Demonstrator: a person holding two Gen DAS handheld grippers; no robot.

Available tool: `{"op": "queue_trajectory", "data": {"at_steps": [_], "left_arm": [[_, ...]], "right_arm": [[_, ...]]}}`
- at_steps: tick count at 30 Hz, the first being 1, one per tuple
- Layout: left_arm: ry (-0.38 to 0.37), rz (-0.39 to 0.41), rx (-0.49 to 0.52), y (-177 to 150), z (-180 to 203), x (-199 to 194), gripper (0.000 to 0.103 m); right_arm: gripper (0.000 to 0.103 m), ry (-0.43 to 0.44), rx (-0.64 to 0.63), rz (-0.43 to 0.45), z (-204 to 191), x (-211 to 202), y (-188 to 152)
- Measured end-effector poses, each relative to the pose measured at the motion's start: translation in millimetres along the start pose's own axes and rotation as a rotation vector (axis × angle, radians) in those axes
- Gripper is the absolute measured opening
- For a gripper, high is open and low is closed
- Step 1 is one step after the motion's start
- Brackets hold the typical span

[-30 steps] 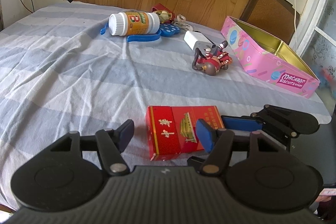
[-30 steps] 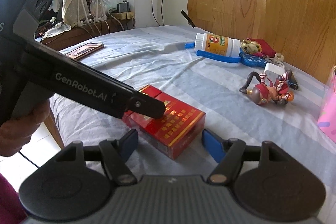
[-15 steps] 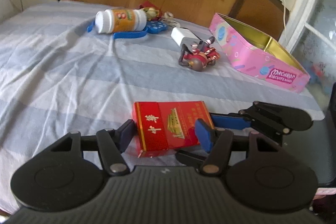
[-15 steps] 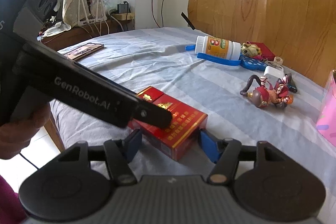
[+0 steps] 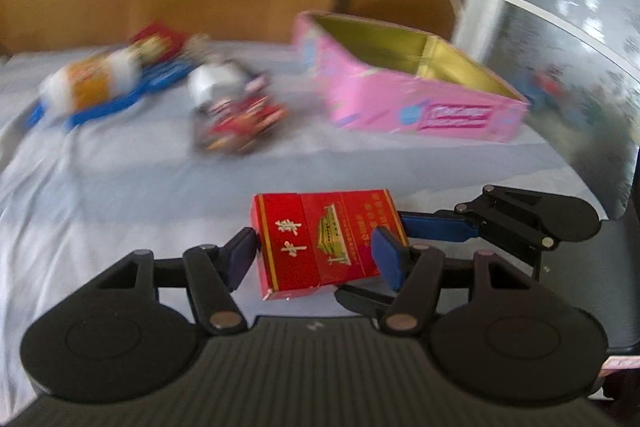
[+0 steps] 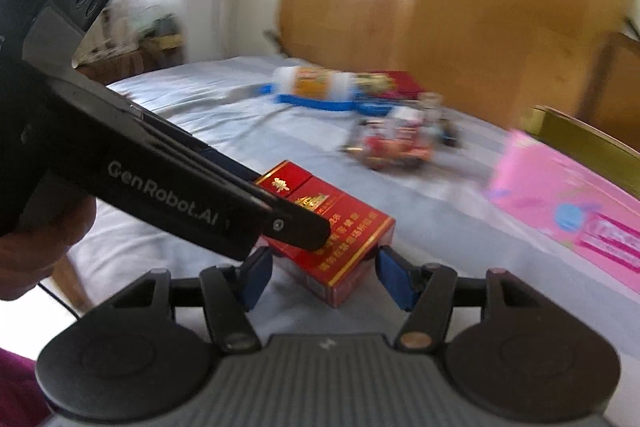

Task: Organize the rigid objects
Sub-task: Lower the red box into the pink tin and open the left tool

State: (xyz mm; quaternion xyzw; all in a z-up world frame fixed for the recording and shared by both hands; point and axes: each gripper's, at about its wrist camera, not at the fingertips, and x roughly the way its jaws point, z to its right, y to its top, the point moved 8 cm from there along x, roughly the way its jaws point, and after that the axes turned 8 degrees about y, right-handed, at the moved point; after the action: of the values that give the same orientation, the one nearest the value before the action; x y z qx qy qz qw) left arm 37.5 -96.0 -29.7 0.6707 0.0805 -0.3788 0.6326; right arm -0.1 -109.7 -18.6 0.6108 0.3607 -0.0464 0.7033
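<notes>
Two grippers on one red carton, lifted just above the striped bed. Left gripper: fingers half-spread, clamped on carton's sides. Right gripper: fingers just closed in, gripping the carton's end. Pink tin open beyond; blurred bottle, figurine further back

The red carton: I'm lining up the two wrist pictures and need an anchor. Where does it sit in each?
Left wrist: the red carton sits low and centre, between the left gripper fingers.
Right wrist: low and centre, between the right gripper fingers, partly covered by the other gripper's black finger.
Shared landmark: the pink tin, upper right of the carton in the left view, at the right edge in the right view.
</notes>
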Motion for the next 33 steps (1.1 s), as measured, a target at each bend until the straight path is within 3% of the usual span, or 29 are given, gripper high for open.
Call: {"op": "queue_trajectory", "data": {"at_steps": [6,12,18,24,26,27,33], "left_arm": [[-0.114,0.13,0.126,79,64,24,0.066],[-0.182,0.165,0.152,139,128,74,0.066],[-0.173,0.168,0.197,156,168,114,0.066],[-0.173,0.131,0.156,160,174,144,0.067],[-0.151,0.124,0.164,159,178,151,0.067],[-0.137,0.129,0.169,158,176,151,0.067],[-0.121,0.216,0.169,154,143,112,0.069]], "right_arm": [[0.059,-0.228,0.026,0.12,68,-49,18],[0.059,-0.394,0.121,0.186,158,-80,29],[0.059,-0.444,0.204,0.162,230,-88,19],[0.059,-0.474,0.221,0.099,257,-68,10],[0.068,-0.51,0.229,0.107,262,-65,10],[0.076,-0.542,0.232,0.117,265,-66,9],[0.076,-0.581,0.31,0.209,252,-85,2]]}}
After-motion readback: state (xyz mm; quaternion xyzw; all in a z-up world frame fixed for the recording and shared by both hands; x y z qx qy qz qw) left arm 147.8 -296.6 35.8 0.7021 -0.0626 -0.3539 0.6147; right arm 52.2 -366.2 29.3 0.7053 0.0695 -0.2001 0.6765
